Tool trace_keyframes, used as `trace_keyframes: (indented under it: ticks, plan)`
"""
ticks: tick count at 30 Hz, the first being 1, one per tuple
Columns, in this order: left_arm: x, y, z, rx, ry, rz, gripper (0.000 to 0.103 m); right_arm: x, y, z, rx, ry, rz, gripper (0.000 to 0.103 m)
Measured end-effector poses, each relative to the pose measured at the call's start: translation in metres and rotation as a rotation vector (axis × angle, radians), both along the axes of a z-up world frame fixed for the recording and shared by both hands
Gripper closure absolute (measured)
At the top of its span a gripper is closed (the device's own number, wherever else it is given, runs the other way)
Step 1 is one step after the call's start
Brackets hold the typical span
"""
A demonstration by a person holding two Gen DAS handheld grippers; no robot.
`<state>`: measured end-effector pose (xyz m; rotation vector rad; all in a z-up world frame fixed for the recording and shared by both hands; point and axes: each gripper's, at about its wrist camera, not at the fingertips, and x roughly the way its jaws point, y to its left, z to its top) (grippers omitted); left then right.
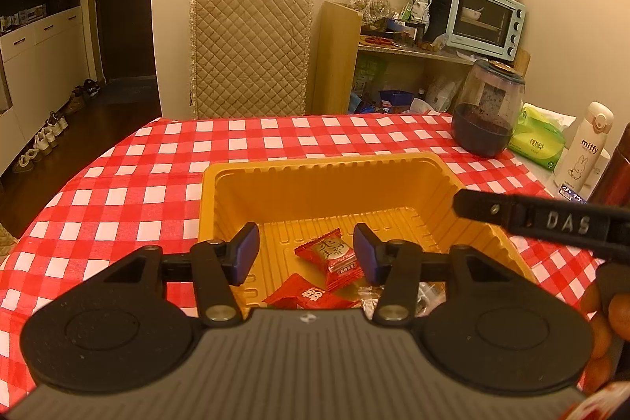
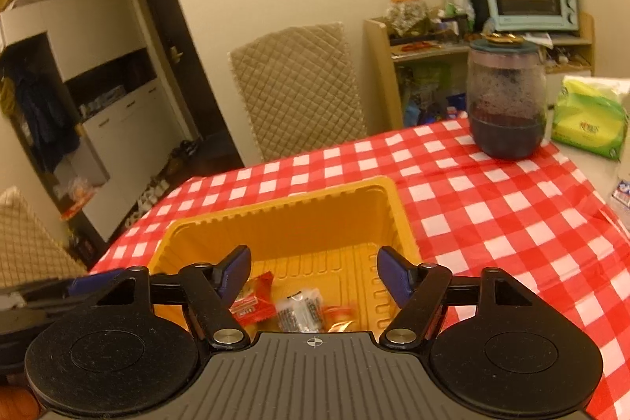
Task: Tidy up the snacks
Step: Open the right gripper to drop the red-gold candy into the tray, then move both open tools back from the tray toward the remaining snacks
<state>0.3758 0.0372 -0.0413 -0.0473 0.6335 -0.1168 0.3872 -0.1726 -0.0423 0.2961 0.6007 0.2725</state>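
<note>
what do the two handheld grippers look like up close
Both match: the left gripper and right gripper each have a ribbed grey body, two round black discs, black linkage arms with silver pivot screws, and blue finger pads. In the left view, the right gripper's black finger carries raised letters "DAS".

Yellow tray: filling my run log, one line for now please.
left tool: open, empty | right tool: open, empty | yellow tray: wrapped snacks inside
</note>
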Motion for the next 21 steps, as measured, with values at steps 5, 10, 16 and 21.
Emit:
trace_keyframes:
  ticks: [5,10,16,21]
  plan:
    - [-0.001,0.0,-0.001,0.002,0.0,-0.002,0.053,0.002,-0.012,0.001,0.015,0.017,-0.037,0.032]
    - [-0.001,-0.001,-0.002,0.008,0.003,-0.009,0.052,0.0,-0.017,0.002,0.01,0.017,-0.053,0.032]
    - [-0.005,-0.001,-0.002,0.02,0.0,-0.014,0.049,-0.004,-0.022,0.003,0.007,0.009,-0.062,0.032]
    - [-0.011,0.001,0.0,0.027,-0.006,-0.009,0.047,-0.012,-0.035,0.008,0.005,-0.01,-0.096,0.032]
